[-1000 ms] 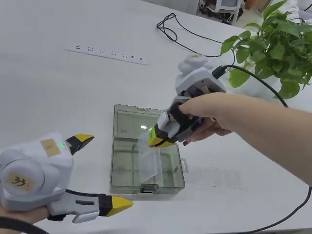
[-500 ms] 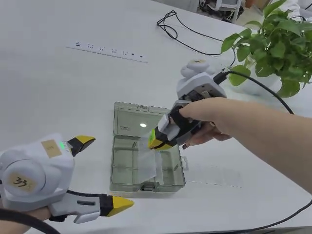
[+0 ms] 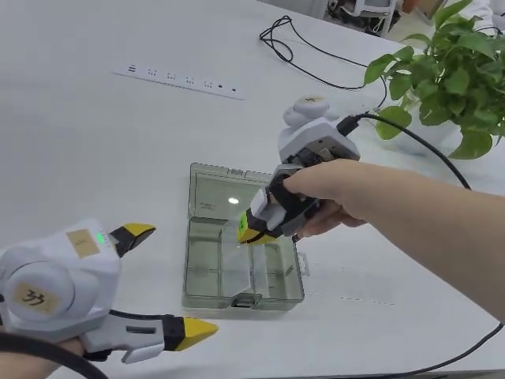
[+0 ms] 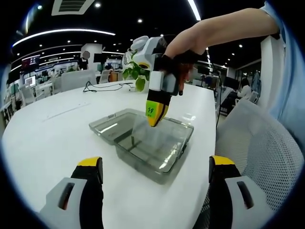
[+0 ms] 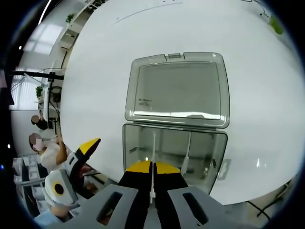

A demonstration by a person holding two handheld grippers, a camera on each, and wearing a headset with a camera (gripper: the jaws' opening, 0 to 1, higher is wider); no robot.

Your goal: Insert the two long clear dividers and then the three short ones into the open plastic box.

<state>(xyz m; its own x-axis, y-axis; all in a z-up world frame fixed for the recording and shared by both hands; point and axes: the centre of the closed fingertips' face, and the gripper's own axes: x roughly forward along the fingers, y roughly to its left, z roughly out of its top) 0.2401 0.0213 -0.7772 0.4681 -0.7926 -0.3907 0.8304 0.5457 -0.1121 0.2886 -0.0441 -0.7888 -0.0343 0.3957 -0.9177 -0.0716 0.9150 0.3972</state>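
On white table (image 3: 95, 142) w/ power strip (image 3: 177, 81), right tool (image 3: 251, 234) clamps divider (image 4: 143, 136) in box (image 3: 207, 296); left tool (image 3: 180, 278) apart.

Top access to the open plastic box (image 3: 243, 300) is blocked. The right gripper (image 3: 251, 235) hangs over it, jaws closed on a clear divider (image 3: 237, 260) standing inside, and the forearm (image 3: 426, 213) crosses in from the tabletop's right edge. The open lid (image 3: 229, 189) lies flat on the far side, low. Bare tabletop (image 3: 95, 150) left of the box. The left gripper (image 3: 170, 280) sits at the near left corner, jaws apart. Power strip (image 3: 177, 79) and black cable (image 3: 316, 67) lie toward the far edge, potted plant (image 3: 446, 79) at the far right corner. Faint clear flat pieces (image 3: 347, 288) lie just right of the box.
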